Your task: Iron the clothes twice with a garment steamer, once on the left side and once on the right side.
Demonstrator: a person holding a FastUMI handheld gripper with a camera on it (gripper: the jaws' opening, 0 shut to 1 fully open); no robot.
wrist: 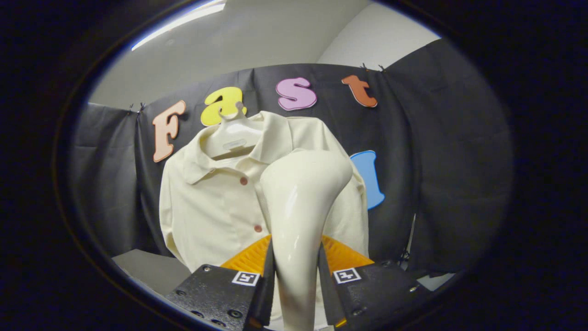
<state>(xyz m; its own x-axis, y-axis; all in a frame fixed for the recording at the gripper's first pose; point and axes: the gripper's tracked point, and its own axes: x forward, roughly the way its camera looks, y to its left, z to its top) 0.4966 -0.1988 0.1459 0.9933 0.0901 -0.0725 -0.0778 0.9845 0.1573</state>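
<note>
A cream shirt (209,207) with reddish buttons hangs on a pale hanger (232,133) against the booth wall, facing me. My gripper (296,257) is shut on the handle of a cream garment steamer (301,193); both fingers press on the handle's sides. The steamer rises between the fingers, its broad head level with the shirt's chest on the right-hand side. The head hides much of that half of the shirt. Whether the head touches the cloth I cannot tell.
A grey table surface (147,269) lies below the shirt's hem to the left. Black cloth walls close the booth behind and on both sides, with a pale ceiling and a strip light (183,20) above.
</note>
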